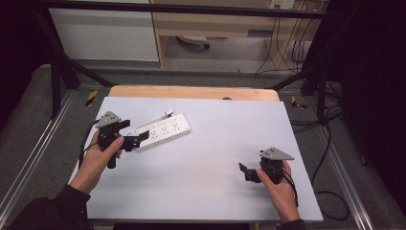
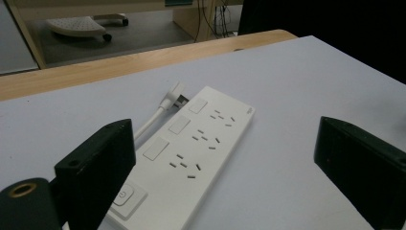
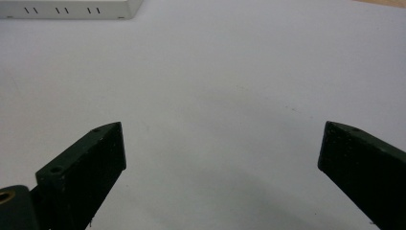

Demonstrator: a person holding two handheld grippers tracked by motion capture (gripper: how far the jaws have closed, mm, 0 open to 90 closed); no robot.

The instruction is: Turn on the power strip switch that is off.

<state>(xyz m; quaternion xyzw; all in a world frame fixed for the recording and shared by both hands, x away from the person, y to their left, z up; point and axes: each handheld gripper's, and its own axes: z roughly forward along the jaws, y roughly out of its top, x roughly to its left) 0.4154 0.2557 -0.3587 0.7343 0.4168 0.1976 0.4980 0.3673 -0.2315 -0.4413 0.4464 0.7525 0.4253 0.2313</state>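
L hand-held gripper [image 1: 134, 135] wide, power strip [image 1: 160, 131] betw. jaws; R hand-held gripper [image 1: 245, 172] wide over bare bench [image 1: 210, 158].

The desk [image 1: 201, 177] has a pale lavender-grey top, with a strip of bare wood showing along its far edge. One thing lies flat on it — a white power strip [image 1: 160, 130], set at a slant in the left half toward the far side, its short white cord and plug [image 2: 174, 96] lying on the top at the strip's far end.
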